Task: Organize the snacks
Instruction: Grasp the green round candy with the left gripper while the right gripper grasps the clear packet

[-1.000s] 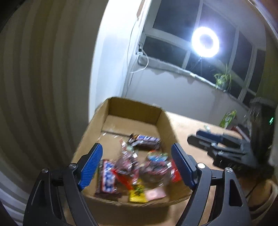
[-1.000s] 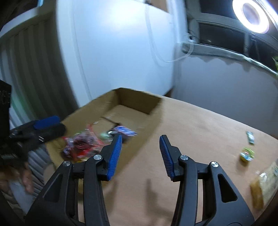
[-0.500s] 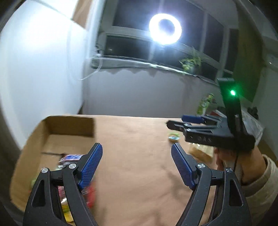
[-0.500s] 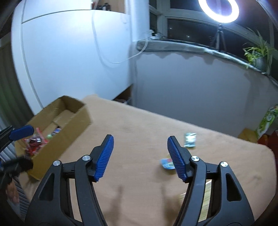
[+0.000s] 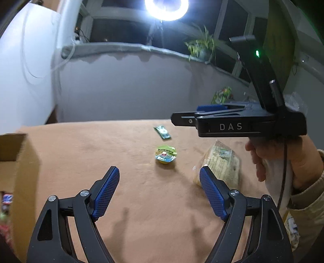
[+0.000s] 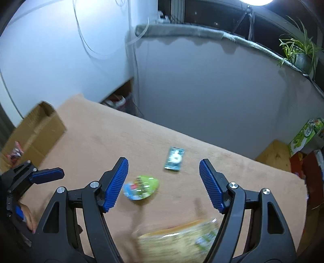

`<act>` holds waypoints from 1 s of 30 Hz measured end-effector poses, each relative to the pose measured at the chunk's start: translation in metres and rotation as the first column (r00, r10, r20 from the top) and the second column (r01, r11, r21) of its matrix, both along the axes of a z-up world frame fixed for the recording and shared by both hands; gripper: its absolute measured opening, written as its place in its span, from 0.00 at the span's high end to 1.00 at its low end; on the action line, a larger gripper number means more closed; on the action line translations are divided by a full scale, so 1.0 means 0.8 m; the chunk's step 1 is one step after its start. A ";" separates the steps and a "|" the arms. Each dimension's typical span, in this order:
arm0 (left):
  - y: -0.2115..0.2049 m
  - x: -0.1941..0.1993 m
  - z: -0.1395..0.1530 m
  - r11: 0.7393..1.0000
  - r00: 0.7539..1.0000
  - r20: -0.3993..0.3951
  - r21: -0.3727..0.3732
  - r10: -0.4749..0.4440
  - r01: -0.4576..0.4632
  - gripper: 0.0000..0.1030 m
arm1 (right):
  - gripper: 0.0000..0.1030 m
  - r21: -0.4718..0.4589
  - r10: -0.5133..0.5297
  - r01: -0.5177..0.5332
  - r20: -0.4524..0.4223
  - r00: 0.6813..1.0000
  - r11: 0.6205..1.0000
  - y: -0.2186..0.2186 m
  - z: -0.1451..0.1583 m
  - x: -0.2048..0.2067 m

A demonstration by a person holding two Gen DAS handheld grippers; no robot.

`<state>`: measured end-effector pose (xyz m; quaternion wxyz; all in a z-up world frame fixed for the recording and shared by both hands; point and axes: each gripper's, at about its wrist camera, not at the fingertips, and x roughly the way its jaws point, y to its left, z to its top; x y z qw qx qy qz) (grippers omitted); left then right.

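Observation:
On the brown tabletop (image 5: 101,145) lie a round green jelly cup (image 5: 166,154) (image 6: 141,188), a small teal packet (image 5: 162,132) (image 6: 175,159) and a clear bag of yellowish snack (image 5: 220,165) (image 6: 182,240). My left gripper (image 5: 159,171) hangs open just short of the cup, with nothing between its pads. My right gripper (image 6: 163,161) hovers above the cup and packet; its jaws are opening and grip nothing. From the left wrist view the right gripper (image 5: 186,114) shows side-on, above the bag. The cardboard box (image 5: 22,172) (image 6: 38,131) at the left holds wrapped snacks (image 6: 15,151).
A person's hand (image 5: 283,161) and beige sleeve hold the right gripper's handle. A grey wall runs behind the table's far edge. A ring light (image 5: 166,8) and a potted plant (image 6: 297,52) stand on the sill. A green carton (image 6: 305,133) sits past the table's right end.
Both views have swung from the snack box rightward over the tabletop, so the loose snacks now lie ahead. The right gripper's jaws have spread wider. The left jaws kept their width.

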<state>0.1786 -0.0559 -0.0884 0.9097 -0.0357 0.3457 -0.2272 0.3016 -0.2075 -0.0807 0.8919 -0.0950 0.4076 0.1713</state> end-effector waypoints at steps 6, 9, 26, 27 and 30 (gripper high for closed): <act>-0.023 0.046 -0.019 0.999 0.998 -0.046 -0.002 -0.033 0.033 0.21 | 0.27 -0.051 0.002 -0.008 -0.112 0.994 0.999 -0.003 -0.028 0.052; -0.028 0.062 -0.032 0.999 0.995 -0.086 -0.006 -0.049 0.048 0.23 | 0.27 -0.047 0.016 -0.024 -0.150 0.989 0.999 -0.004 -0.039 0.070; -0.062 0.078 -0.054 0.992 0.982 -0.171 0.074 -0.086 0.099 0.64 | 0.64 -0.065 0.029 -0.046 -0.242 0.970 0.997 0.008 -0.080 0.102; -0.066 0.076 -0.054 0.991 0.983 -0.165 0.093 -0.085 0.102 0.65 | 0.71 -0.072 0.030 -0.049 -0.241 0.970 0.996 0.009 -0.080 0.102; -0.076 0.070 -0.053 0.986 0.984 -0.152 0.123 -0.090 0.109 0.72 | 0.78 -0.102 0.035 -0.061 -0.234 0.972 0.993 0.015 -0.078 0.097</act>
